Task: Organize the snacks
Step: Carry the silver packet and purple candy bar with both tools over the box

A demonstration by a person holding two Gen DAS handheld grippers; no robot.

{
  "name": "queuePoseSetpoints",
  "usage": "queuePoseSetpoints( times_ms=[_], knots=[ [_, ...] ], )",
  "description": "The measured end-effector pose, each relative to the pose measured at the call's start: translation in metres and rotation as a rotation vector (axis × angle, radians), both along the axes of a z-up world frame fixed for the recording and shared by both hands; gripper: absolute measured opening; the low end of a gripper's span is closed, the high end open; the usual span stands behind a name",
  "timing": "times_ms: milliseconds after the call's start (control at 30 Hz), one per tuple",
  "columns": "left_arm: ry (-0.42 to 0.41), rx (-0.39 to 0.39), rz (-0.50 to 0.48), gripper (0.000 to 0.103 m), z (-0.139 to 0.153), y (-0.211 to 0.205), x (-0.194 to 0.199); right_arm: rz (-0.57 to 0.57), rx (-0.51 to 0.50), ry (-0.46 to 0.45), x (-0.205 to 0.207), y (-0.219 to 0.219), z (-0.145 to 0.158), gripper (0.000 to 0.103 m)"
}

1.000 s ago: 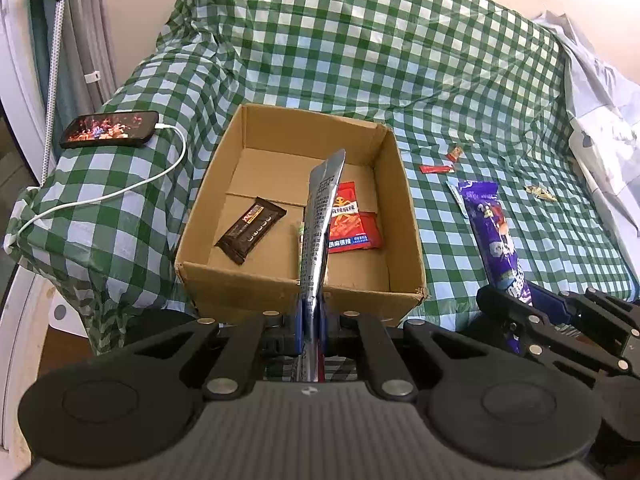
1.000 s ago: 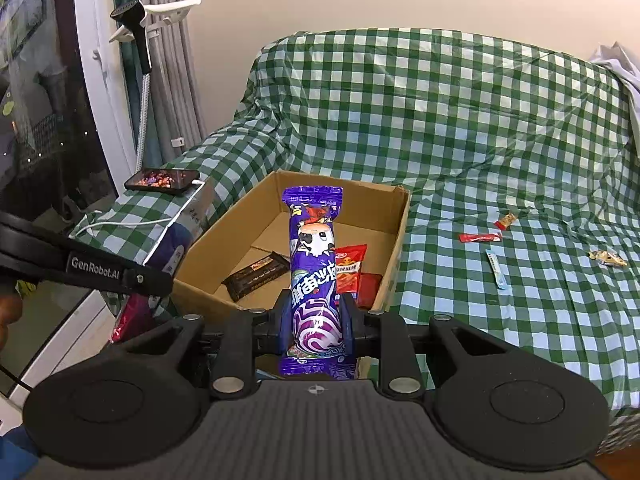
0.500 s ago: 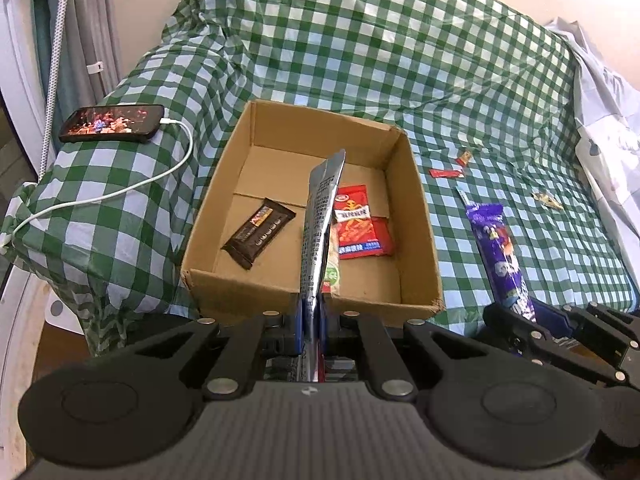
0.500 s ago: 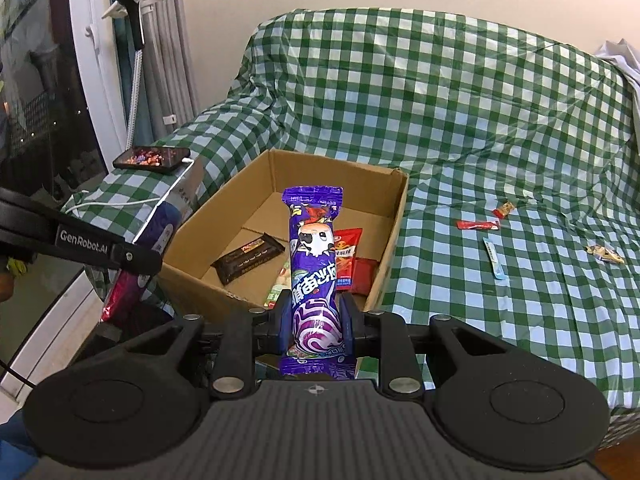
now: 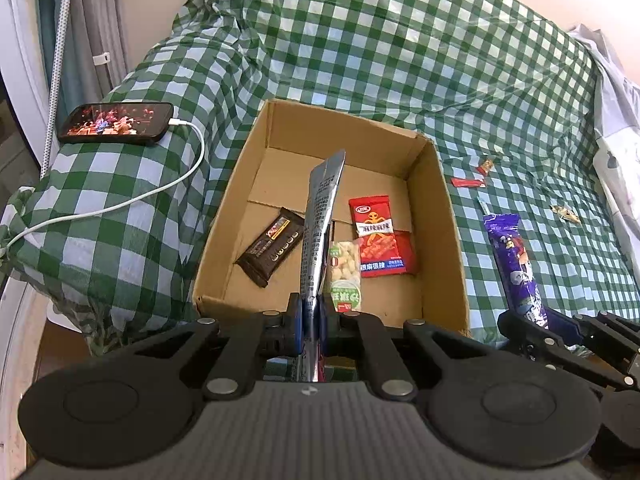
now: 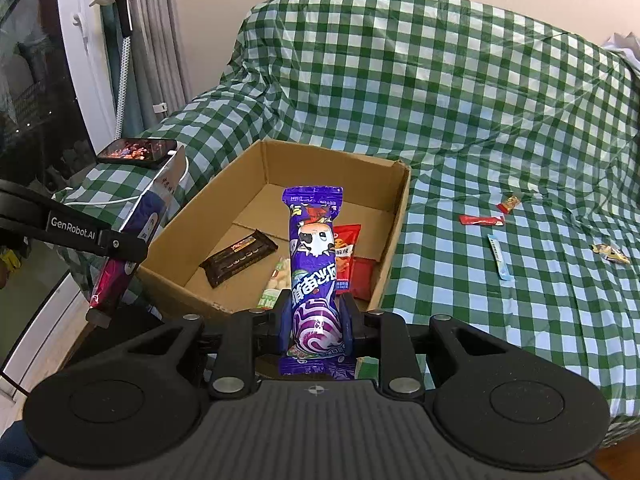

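A: Left wrist view first. What is the left gripper (image 5: 311,322) doing?

B: Its blue pads are pinched tight on a flat silver packet (image 5: 320,224), held edge-on and standing up over the near wall of the cardboard box (image 5: 454,240). The box sits on the green checked cover (image 5: 400,52).

A: And inside the box?

B: A dark chocolate bar (image 5: 272,246) on the left, a red snack packet (image 5: 380,236) on the right, and a small bag of nuts (image 5: 345,276) between them, partly behind the silver packet. A phone (image 5: 116,123) with a white cable (image 5: 160,190) lies on the armrest to the left.

A: Now the right wrist view?

B: The right gripper (image 6: 316,326) is closed narrowly around the lower part of a purple snack packet (image 6: 314,256), which stands upright in front of the box (image 6: 400,216). The left gripper (image 6: 116,256) reaches in from the left edge, clamping the silver packet (image 6: 150,216) just outside the box's left wall.

A: Anything loose on the cover?

B: To the right of the box: a red stick (image 6: 480,221), a small wrapped candy (image 6: 509,203), a pale blue stick (image 6: 499,257), and a yellowish wrapper (image 6: 611,253), all apart from one another.
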State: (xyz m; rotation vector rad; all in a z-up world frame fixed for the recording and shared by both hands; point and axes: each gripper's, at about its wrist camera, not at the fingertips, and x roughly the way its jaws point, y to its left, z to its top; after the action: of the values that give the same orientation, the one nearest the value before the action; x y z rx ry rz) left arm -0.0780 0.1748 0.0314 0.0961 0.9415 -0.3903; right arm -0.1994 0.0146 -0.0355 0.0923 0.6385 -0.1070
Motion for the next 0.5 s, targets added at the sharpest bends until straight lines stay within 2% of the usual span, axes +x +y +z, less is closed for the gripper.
queuePoseSetpoints(
  times_ms=[500],
  knots=[
    [0.034,0.03,0.014,0.008,-0.015,-0.021,0.058,0.005,0.028,0.034,0.065,-0.019,-0.008,0.026]
  ],
)
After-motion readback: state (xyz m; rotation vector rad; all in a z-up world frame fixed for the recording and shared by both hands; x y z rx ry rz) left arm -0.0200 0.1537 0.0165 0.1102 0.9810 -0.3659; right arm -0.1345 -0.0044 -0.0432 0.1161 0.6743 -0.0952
